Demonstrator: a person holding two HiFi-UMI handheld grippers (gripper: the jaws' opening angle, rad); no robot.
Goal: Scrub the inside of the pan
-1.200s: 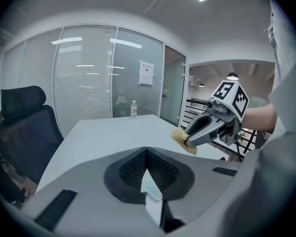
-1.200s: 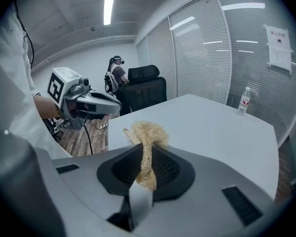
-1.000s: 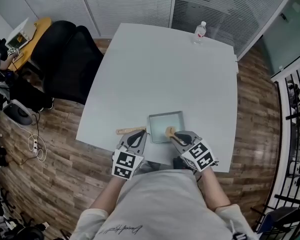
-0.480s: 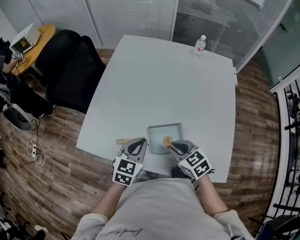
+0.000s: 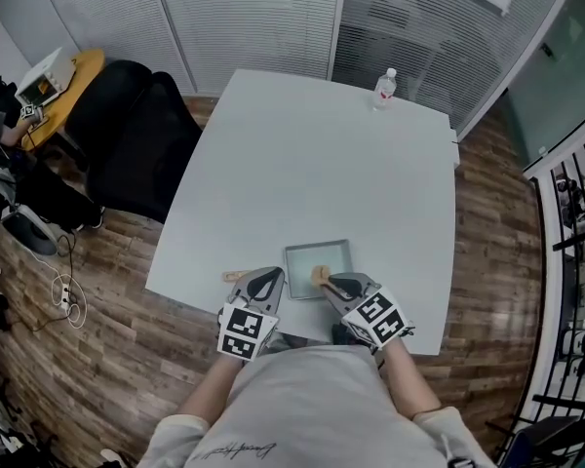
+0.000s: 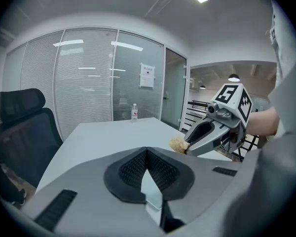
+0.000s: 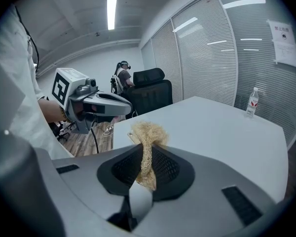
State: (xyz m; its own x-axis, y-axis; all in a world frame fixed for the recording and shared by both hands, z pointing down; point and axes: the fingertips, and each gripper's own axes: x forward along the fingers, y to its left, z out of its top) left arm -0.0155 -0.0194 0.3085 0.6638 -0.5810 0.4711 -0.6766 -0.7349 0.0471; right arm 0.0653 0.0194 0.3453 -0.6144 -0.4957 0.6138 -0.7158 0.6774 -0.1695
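At the far left of the head view, two black office chairs (image 5: 136, 130) stand on the wood-plank floor (image 5: 88, 310), just beside the left edge of the white worktop (image 5: 312, 164).

Near the worktop's near edge a thin wooden strip (image 5: 236, 276) lies flat, left of the pan. The left claw (image 5: 273, 275) hovers over that strip's right end, with its tip just beside the pan's near left corner. The left gripper view shows its jaws pressed together, pad against pad (image 6: 147, 154). Whether the tip touches the pan cannot be told.

The pan (image 5: 294, 259), a shallow square tray with a pale bottom, sits on the worktop close to the near edge, directly in front of the person and between the two claws.

To its right, the right claw (image 5: 330, 283) reaches in from the near right corner and is angled downward. It pinches a tan, fibrous scrubber (image 5: 320, 275), whose tuft sits over the near edge of the pan's inside. In the right gripper view the scrubber (image 7: 147, 132) is squeezed thin between the black pads and fans out in a frizzy bunch past the tip of the right claw (image 7: 146, 154). Contact between tuft and pan bottom cannot be made out.

At the worktop's far right corner a clear water bottle (image 5: 382, 88) stands upright, well apart from the pan, with slatted glass partitions (image 5: 409, 18) behind it. A black railing (image 5: 575, 252) runs along the right edge.
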